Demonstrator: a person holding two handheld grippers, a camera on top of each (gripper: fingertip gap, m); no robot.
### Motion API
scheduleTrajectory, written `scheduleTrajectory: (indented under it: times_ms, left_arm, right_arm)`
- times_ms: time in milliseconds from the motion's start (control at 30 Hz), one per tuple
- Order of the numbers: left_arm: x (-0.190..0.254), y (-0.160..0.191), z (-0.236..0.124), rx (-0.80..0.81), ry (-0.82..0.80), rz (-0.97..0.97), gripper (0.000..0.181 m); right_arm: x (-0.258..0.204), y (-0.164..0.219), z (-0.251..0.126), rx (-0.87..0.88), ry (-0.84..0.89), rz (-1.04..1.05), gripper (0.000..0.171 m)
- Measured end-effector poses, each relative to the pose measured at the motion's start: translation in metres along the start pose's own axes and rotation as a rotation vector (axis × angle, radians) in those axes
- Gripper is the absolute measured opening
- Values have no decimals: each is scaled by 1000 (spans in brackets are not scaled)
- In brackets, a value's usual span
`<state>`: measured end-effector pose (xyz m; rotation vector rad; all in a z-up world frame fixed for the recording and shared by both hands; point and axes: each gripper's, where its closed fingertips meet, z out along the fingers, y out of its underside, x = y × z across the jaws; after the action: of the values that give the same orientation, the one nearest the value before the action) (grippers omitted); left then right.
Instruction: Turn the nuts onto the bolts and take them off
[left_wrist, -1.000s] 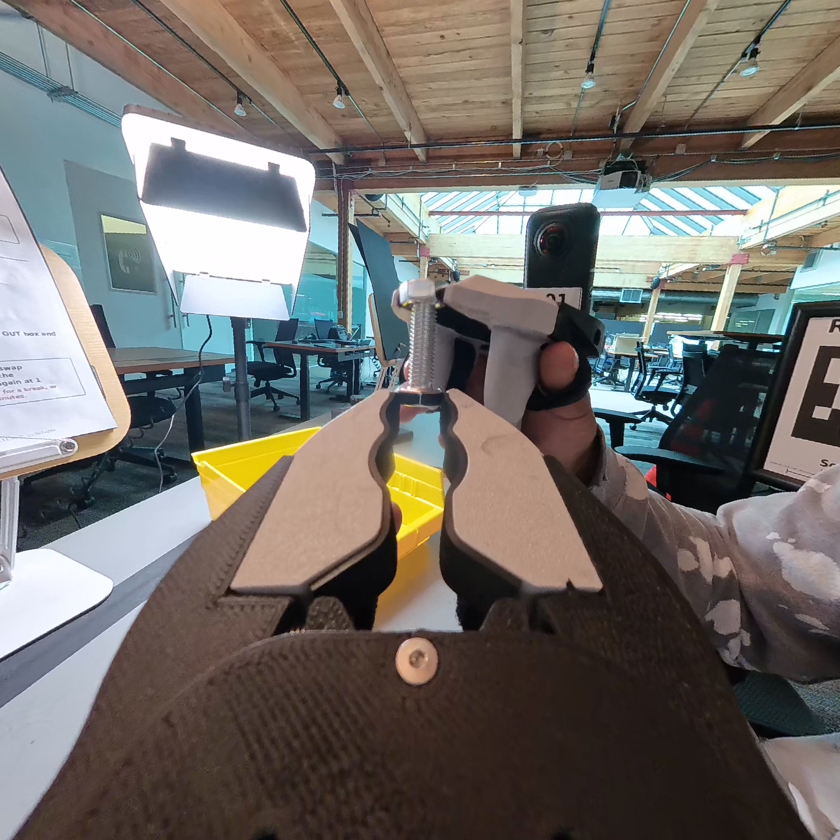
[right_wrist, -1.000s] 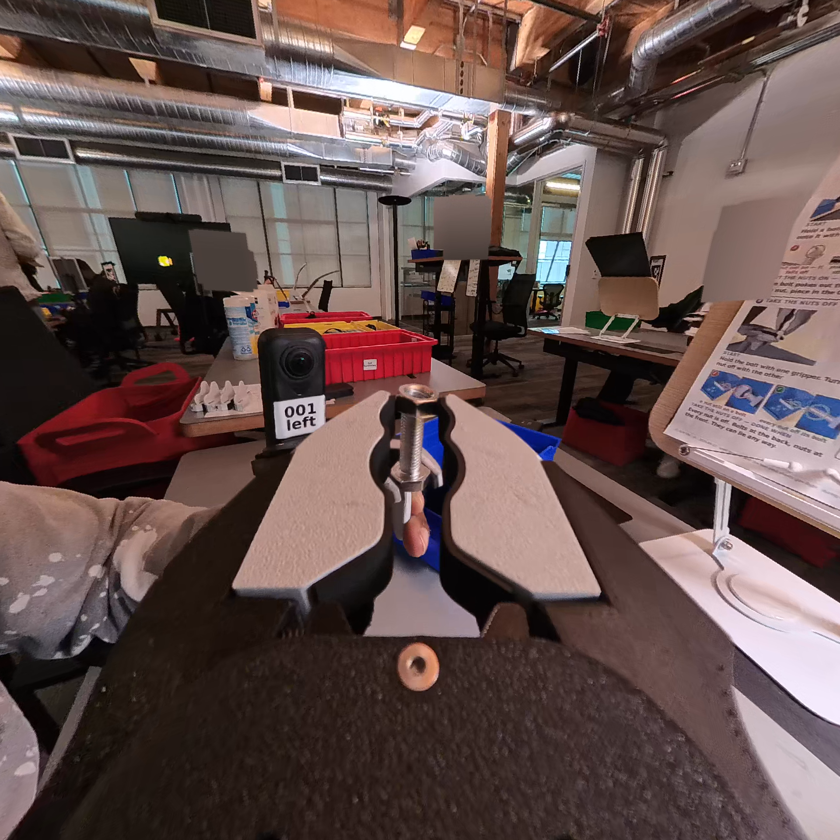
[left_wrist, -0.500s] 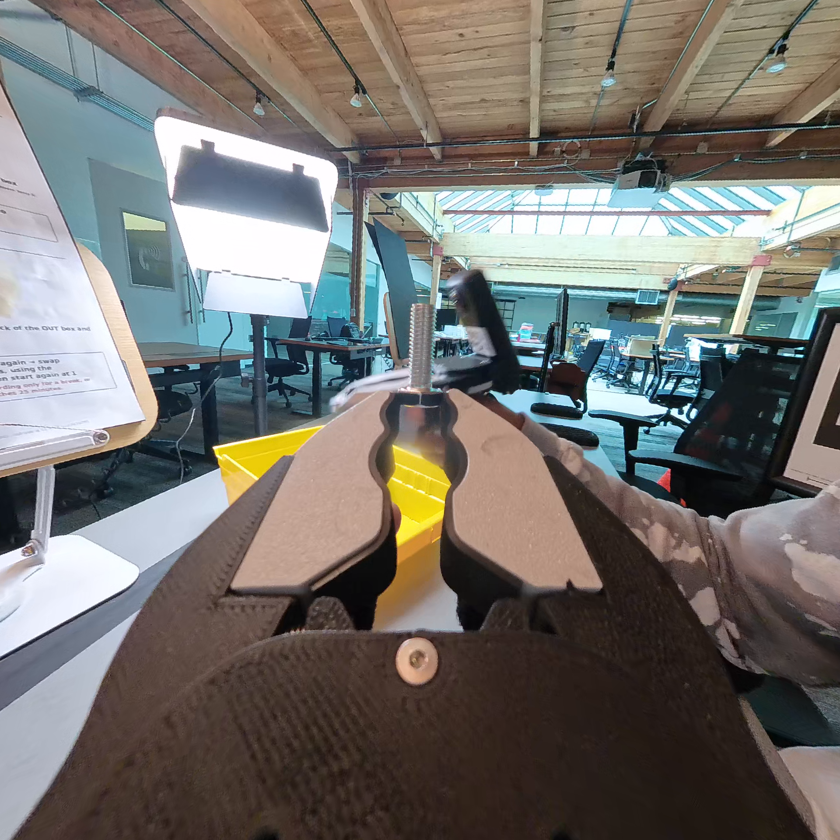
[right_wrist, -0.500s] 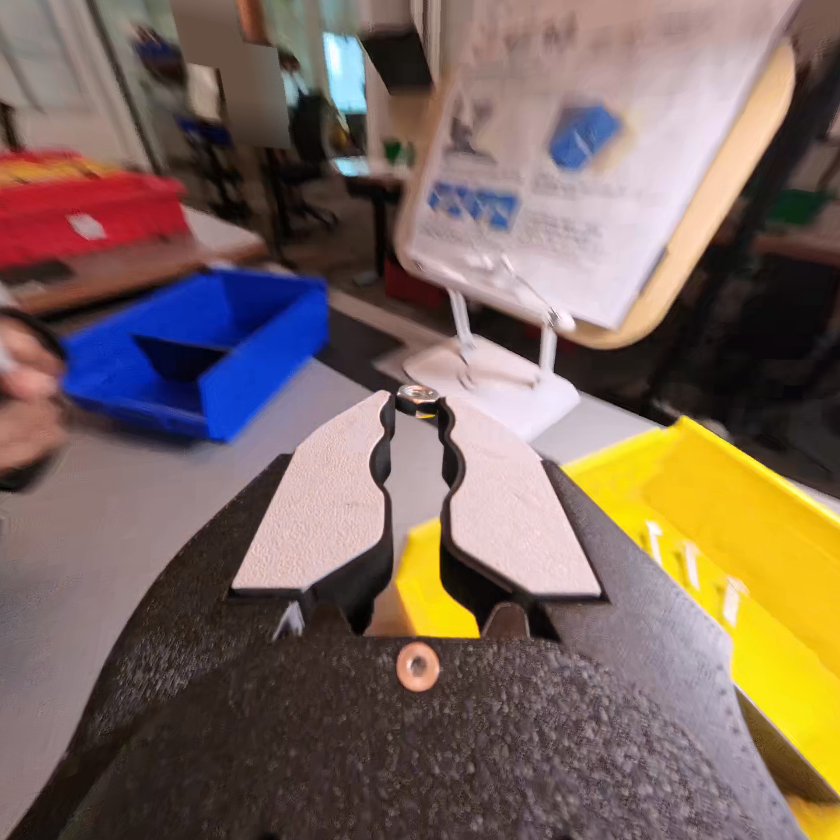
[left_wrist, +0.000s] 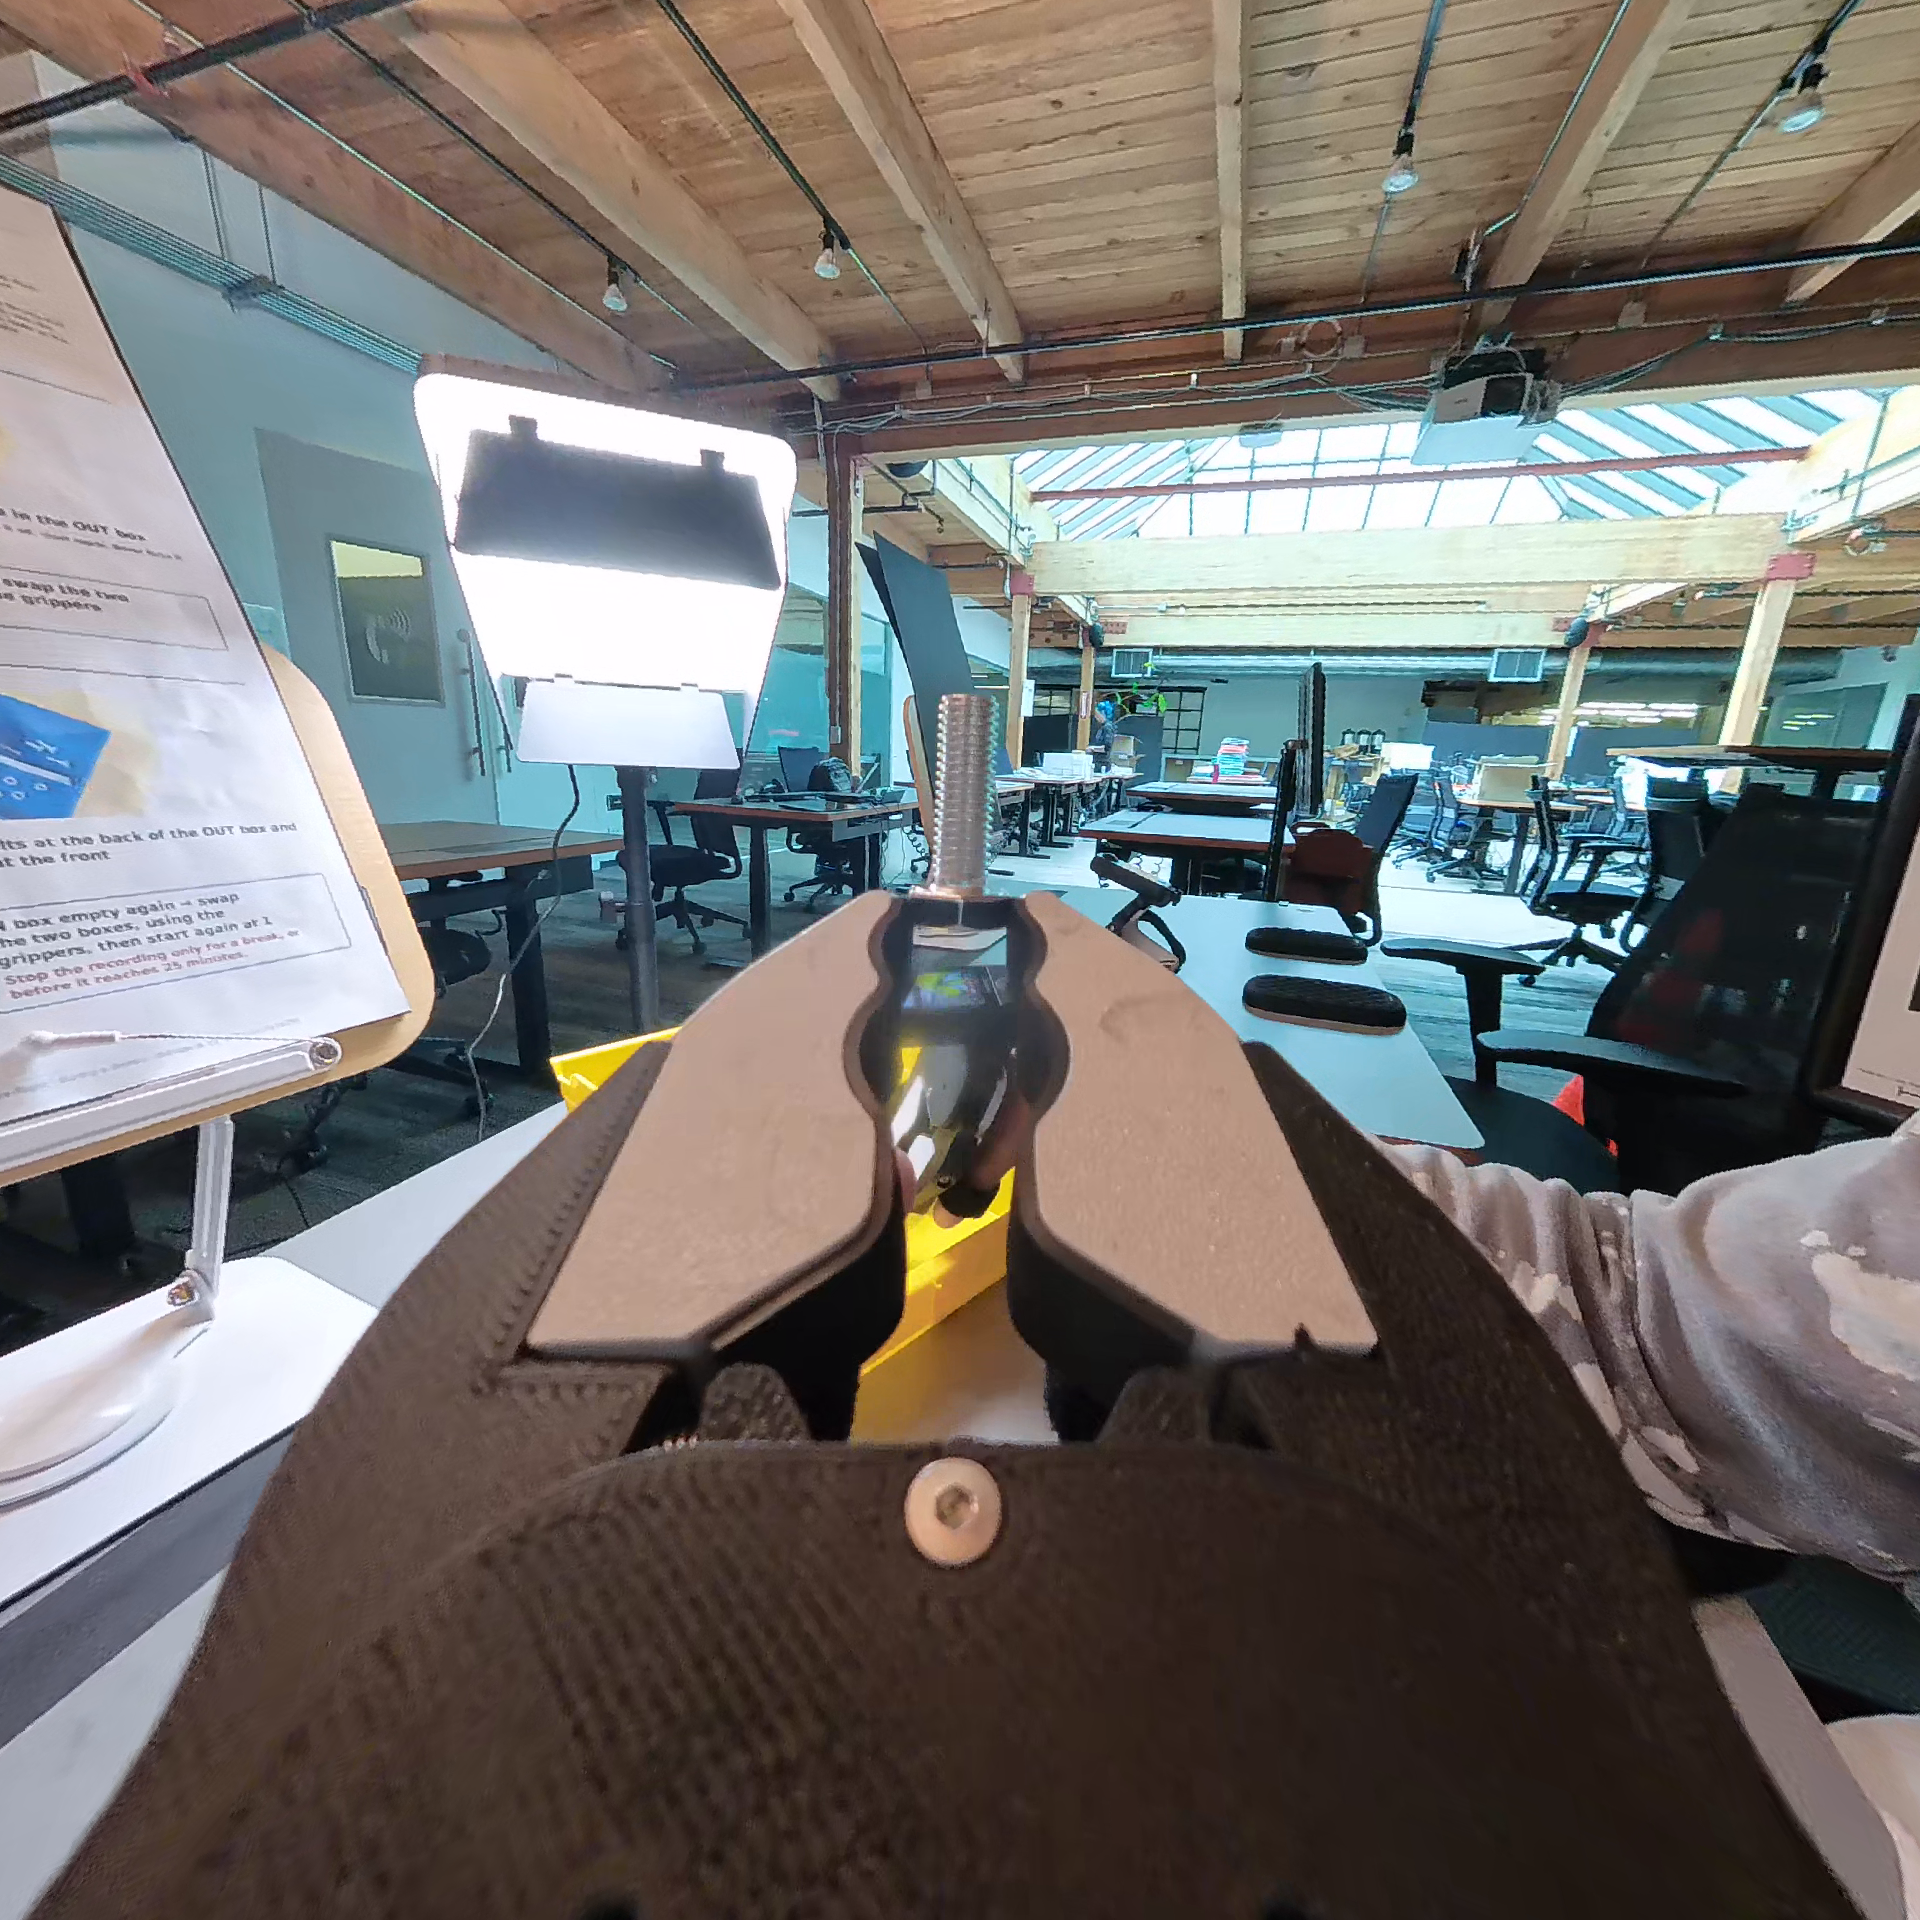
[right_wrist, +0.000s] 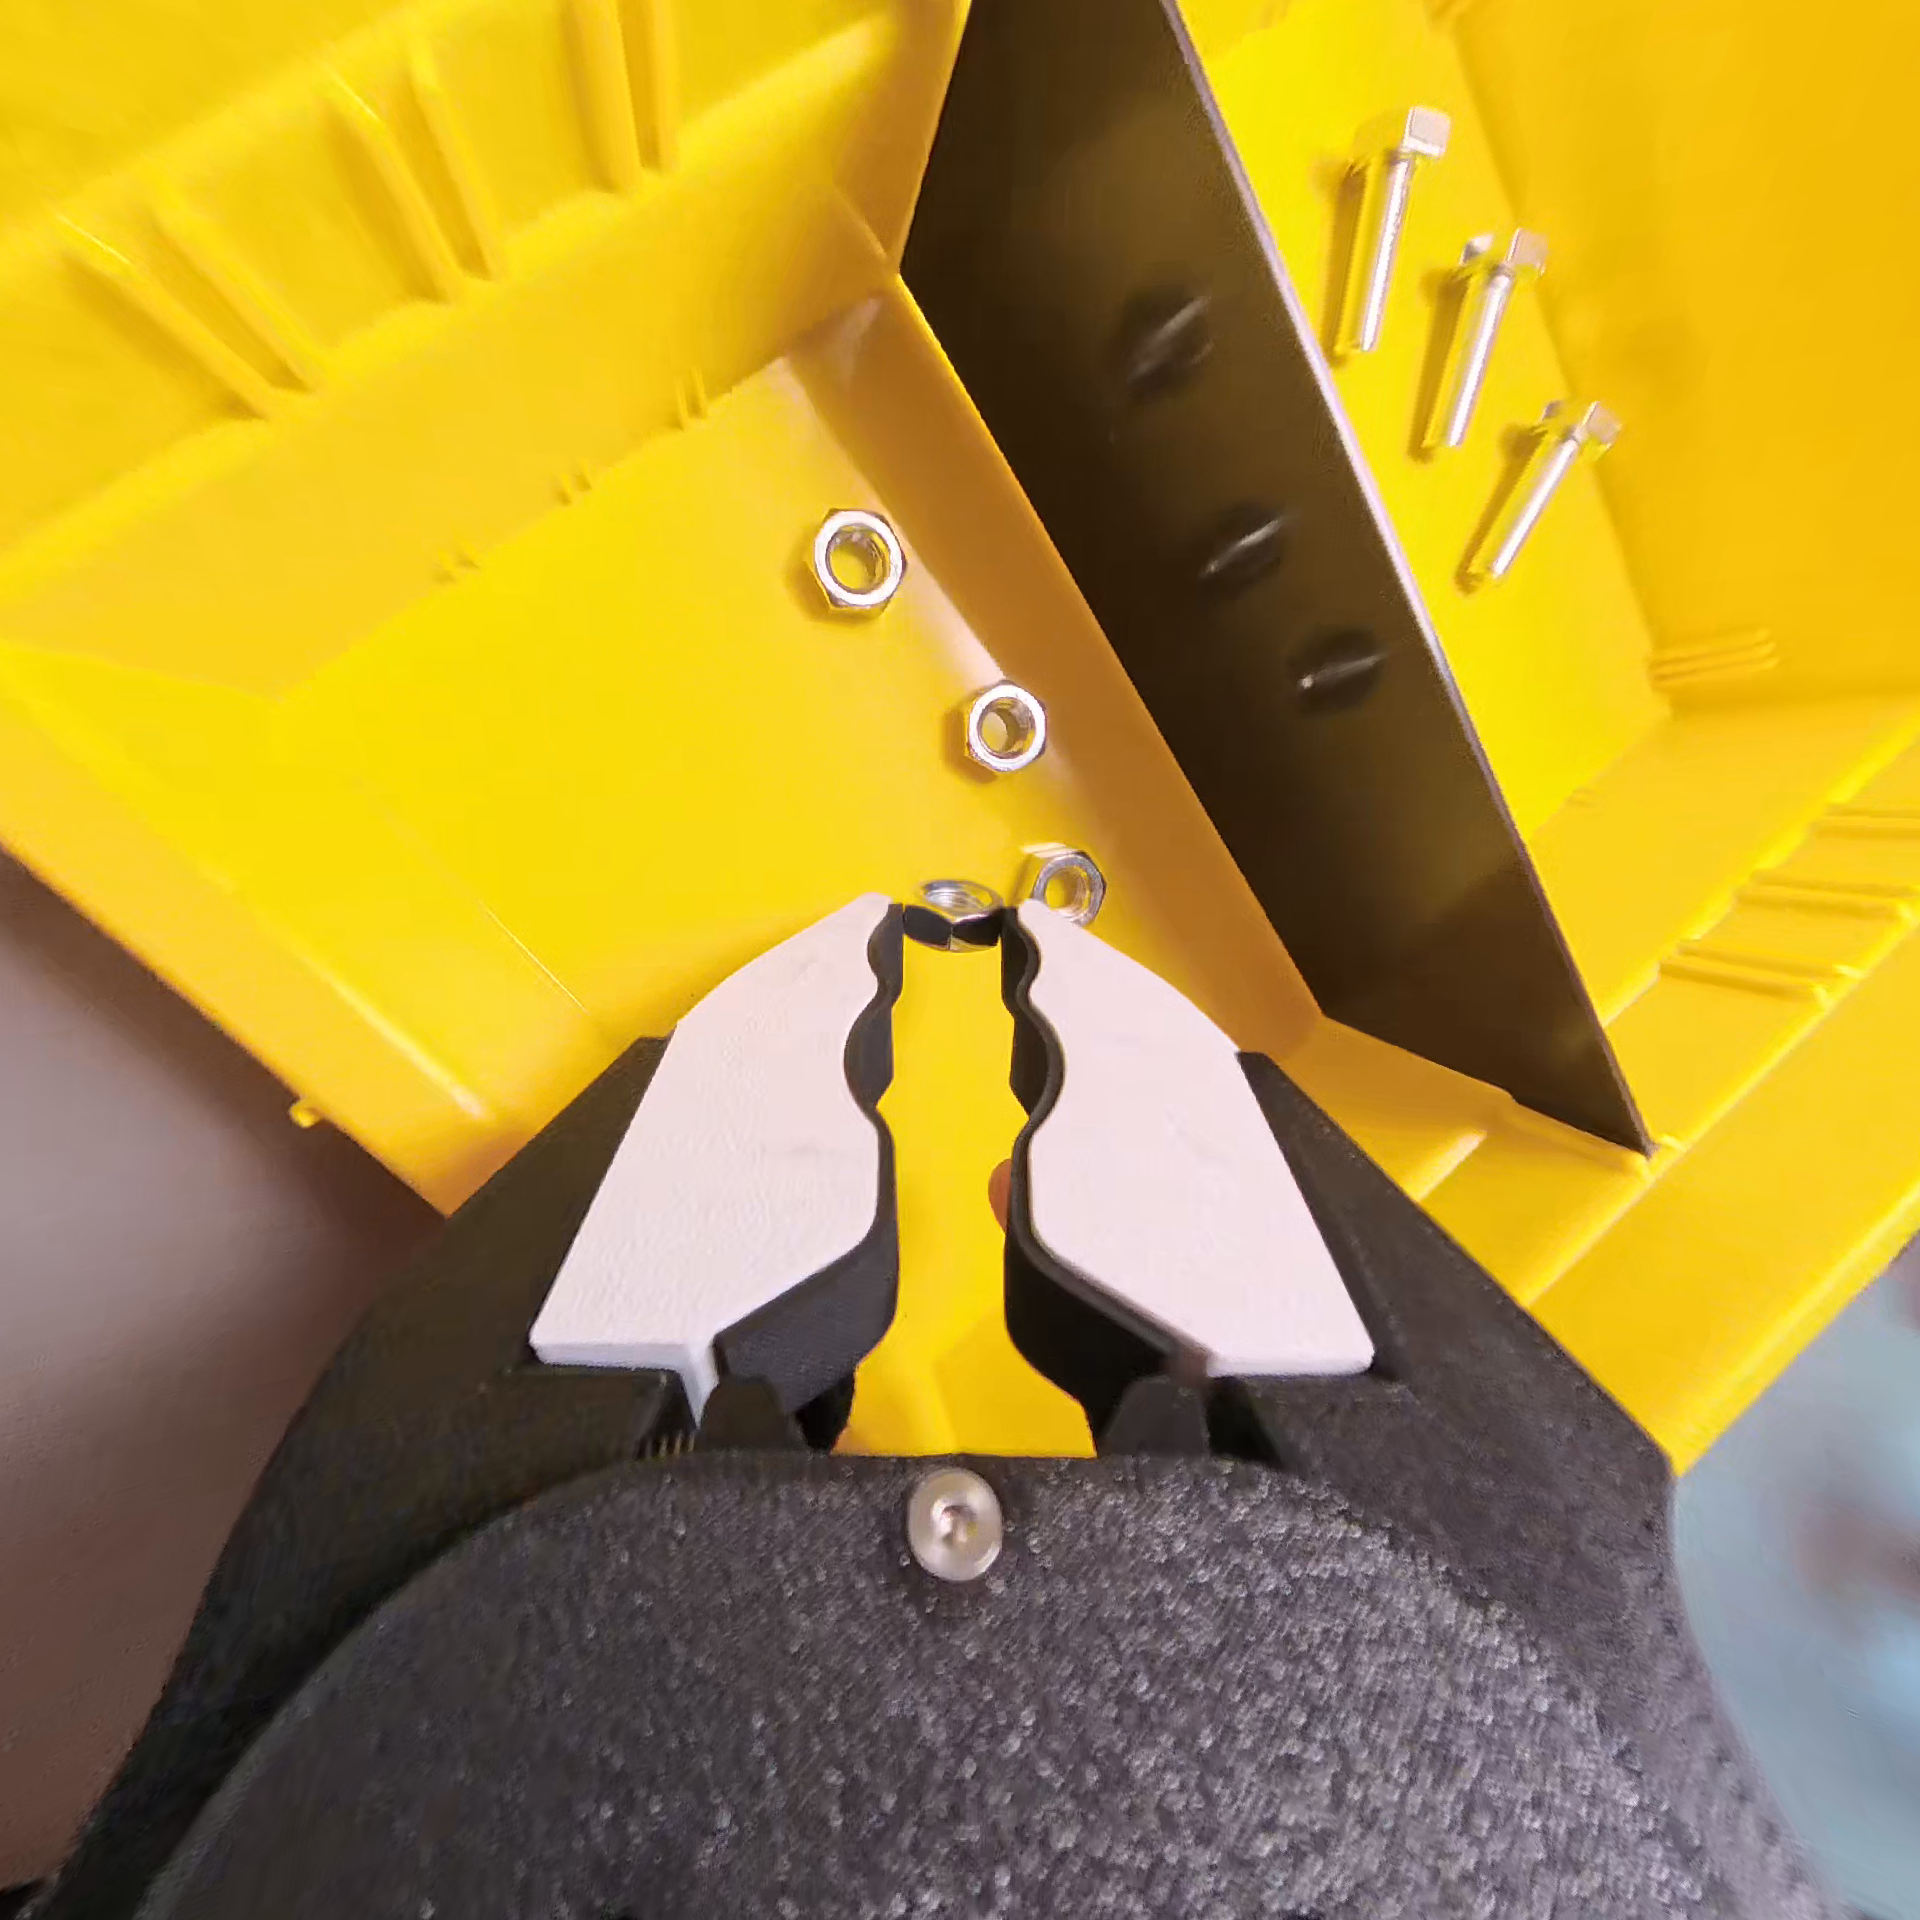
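My left gripper (left_wrist: 961, 914) is shut on the head of a silver bolt (left_wrist: 964, 795), whose bare threaded shaft stands upright above the fingertips. My right gripper (right_wrist: 951, 925) is shut on a silver nut (right_wrist: 953, 914) and holds it over the near compartment of a yellow bin (right_wrist: 540, 665). Three loose nuts (right_wrist: 1004, 727) lie in a row on that compartment's floor, the nearest one (right_wrist: 1068, 881) just right of the held nut. Three bolts (right_wrist: 1475, 338) lie in the far compartment, beyond a dark divider (right_wrist: 1226, 499).
A paper sheet on a wooden board with a white stand (left_wrist: 156, 831) is at the left. A bright studio light (left_wrist: 613, 582) stands behind. A sleeve (left_wrist: 1714, 1320) crosses at the right. The yellow bin's edge (left_wrist: 613, 1060) shows beyond my left gripper. Desks and office chairs (left_wrist: 1621, 904) fill the background. One gripper's finger ends stand about 40 cm off the other's.
My right gripper took the nut off the bolt, swung away and down, and now hangs over the yellow bin with the nut. The left gripper keeps the bolt, now bare.
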<state>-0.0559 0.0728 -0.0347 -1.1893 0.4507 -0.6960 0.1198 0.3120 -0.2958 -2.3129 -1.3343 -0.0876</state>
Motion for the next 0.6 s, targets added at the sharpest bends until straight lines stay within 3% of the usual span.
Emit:
scheduleTrajectory:
  times_ms: [200,367,500,600]
  left_arm:
    - [-2,6,2,-15,-5,-4,18]
    - [-4,9,2,-27,-6,-8,17]
    - [-7,13,1,-41,-12,-13,17]
    - [-9,18,2,-68,-14,-18,18]
  right_arm:
    - [-4,11,8,-67,-4,-16,18]
    - [-3,3,5,-13,-4,2,21]
    - [2,-21,-19,165,-29,58,26]
    - [-1,-54,-65,429,-90,64,28]
